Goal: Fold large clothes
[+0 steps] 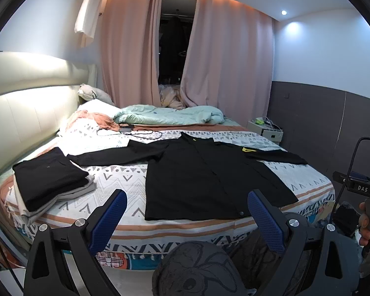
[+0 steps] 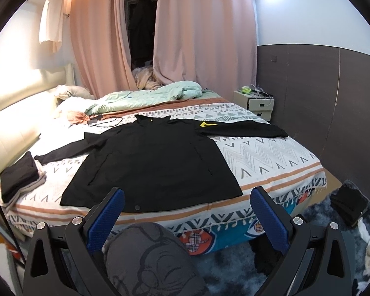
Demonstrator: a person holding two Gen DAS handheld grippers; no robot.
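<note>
A large black long-sleeved garment (image 1: 204,172) (image 2: 150,162) lies spread flat on the bed, both sleeves stretched sideways, a yellow mark (image 1: 248,150) (image 2: 208,124) on its right shoulder. Its hem reaches the near edge of the bed. My left gripper (image 1: 187,212) is open and hangs in front of the hem, off the bed, holding nothing. My right gripper (image 2: 187,209) is likewise open and empty, short of the hem. At the left edge of the bed sits a stack of folded clothes (image 1: 49,180) (image 2: 18,175), black on top.
The patterned bedspread (image 1: 116,175) (image 2: 259,153) covers the bed. A mint duvet (image 1: 170,116), pillows and a cable (image 1: 135,133) lie at the far side. A nightstand (image 2: 255,102) stands by the dark wall. A person's knee (image 2: 150,259) is below the grippers, and a dark item (image 2: 347,204) lies on the rug.
</note>
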